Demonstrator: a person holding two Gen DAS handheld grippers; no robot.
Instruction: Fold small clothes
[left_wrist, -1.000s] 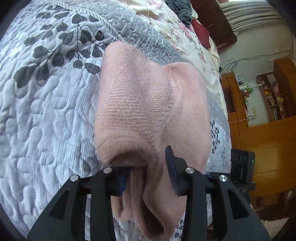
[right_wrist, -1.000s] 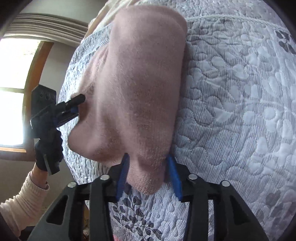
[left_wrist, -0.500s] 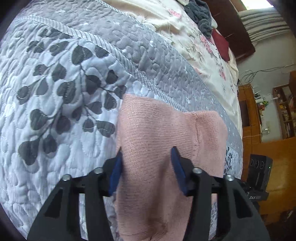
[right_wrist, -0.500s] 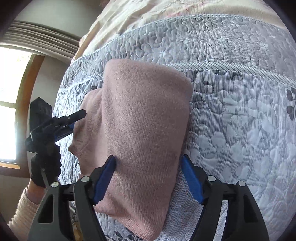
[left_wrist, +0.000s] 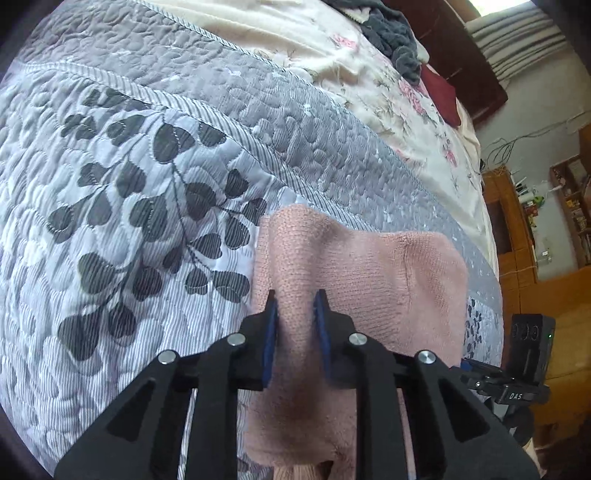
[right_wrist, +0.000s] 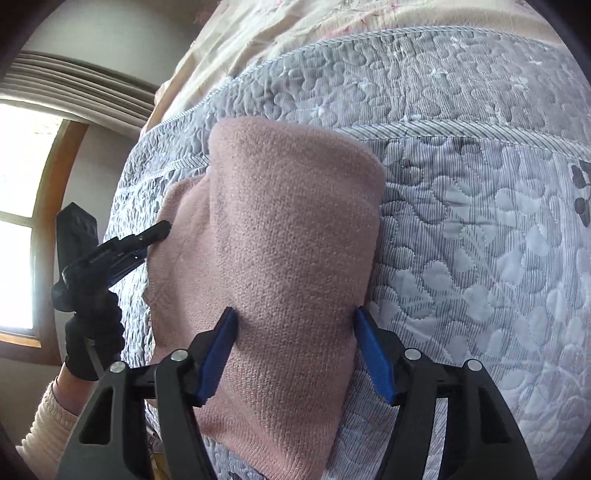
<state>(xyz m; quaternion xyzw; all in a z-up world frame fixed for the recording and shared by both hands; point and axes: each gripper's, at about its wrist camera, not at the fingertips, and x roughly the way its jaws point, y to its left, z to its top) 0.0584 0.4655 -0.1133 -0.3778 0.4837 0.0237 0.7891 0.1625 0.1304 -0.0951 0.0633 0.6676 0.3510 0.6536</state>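
A pink knit garment (left_wrist: 369, 280) lies folded on the grey leaf-patterned quilt (left_wrist: 129, 221). My left gripper (left_wrist: 295, 314) is shut on a raised ridge of the knit near its left edge, blue pads pressing both sides. In the right wrist view the same garment (right_wrist: 288, 240) lies as a doubled panel, with a lower layer showing at the left. My right gripper (right_wrist: 295, 325) stands open, one blue pad on each side of the panel. The left gripper (right_wrist: 147, 240) shows there at the garment's left edge, held by a black-gloved hand (right_wrist: 92, 339).
A cream floral sheet (left_wrist: 369, 66) covers the bed beyond the quilt, with a dark grey clothes pile (left_wrist: 391, 33) and a red cushion (left_wrist: 439, 92) by the wooden headboard. Wooden shelves (left_wrist: 535, 221) stand to the right. A bright window (right_wrist: 18, 221) lies left of the bed.
The garment went from held up in both grippers to lying on the quilt. Both grippers let go; the left has since shut on a ridge of the knit, and the right stays open.
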